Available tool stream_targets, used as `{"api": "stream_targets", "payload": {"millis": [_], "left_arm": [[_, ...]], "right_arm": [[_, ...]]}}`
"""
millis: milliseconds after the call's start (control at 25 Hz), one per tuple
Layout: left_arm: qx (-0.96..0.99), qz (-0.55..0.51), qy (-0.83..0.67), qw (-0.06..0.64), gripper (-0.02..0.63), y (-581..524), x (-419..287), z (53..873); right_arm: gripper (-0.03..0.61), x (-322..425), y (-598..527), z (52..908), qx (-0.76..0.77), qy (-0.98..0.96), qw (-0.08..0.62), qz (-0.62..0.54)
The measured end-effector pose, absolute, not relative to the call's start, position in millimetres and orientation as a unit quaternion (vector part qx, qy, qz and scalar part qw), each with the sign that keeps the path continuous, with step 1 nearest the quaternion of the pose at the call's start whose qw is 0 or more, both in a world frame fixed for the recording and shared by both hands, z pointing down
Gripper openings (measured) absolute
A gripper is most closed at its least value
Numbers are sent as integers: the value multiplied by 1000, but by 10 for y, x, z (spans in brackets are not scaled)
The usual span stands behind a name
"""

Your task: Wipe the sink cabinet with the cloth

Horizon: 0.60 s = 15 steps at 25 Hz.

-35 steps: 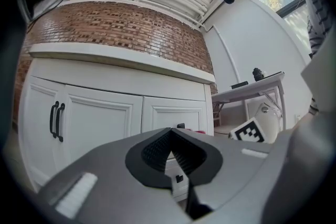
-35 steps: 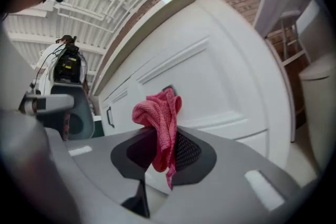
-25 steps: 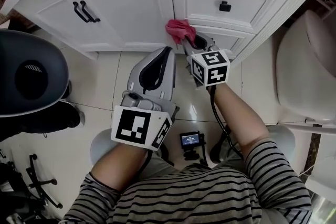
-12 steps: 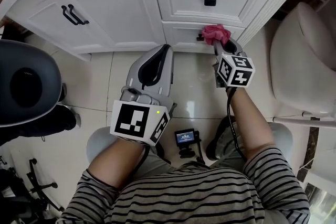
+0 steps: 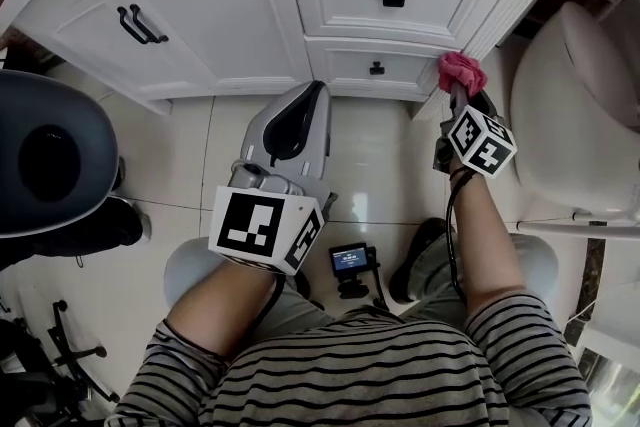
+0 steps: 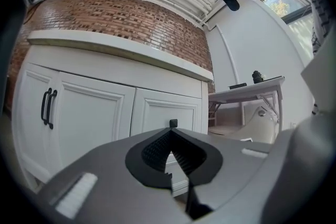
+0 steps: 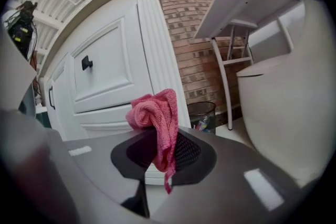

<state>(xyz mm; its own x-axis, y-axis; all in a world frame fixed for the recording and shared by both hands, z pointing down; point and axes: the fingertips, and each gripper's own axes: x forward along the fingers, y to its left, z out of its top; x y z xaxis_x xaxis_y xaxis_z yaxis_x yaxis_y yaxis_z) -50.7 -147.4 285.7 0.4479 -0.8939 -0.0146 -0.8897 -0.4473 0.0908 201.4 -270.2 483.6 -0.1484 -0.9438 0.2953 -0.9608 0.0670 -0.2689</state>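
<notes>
White sink cabinet fills the top of the head view, with a panelled door at left and two drawers at right. In the right gripper view a brick wall runs past its fluted right corner post. Pale glossy floor tiles are under me. A white rounded fixture stands at right and a dark grey round thing at left.

My left gripper hangs low over the tiles and points at the cabinet base. Its jaws are together with nothing between them, as the left gripper view shows. My right gripper is clamped on the pink cloth. The cloth bunches above the jaws, with a tail hanging down between them. It sits at the foot of the right corner post.

The only print is the square black-and-white patterns on the left cube and right cube. The small screen device on the floor is too small to read.

A second ago the cloth was at the seam between door and drawers. Half a second ago it was at the lower drawer knob. Now it is right of that knob, at the corner. The left gripper has barely moved.
</notes>
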Motion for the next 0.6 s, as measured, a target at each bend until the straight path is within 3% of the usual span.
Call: {"api": "stream_targets", "payload": {"millis": [400, 600], "left_arm": [[846, -64, -525, 68, -9, -1448, -762, 2755], [843, -65, -530, 71, -9, -1511, -871, 2791]], "right_arm": [[71, -78, -2438, 5035, 443, -878, 27, 182], [71, -514, -2731, 5428, 434, -877, 46, 201]]}}
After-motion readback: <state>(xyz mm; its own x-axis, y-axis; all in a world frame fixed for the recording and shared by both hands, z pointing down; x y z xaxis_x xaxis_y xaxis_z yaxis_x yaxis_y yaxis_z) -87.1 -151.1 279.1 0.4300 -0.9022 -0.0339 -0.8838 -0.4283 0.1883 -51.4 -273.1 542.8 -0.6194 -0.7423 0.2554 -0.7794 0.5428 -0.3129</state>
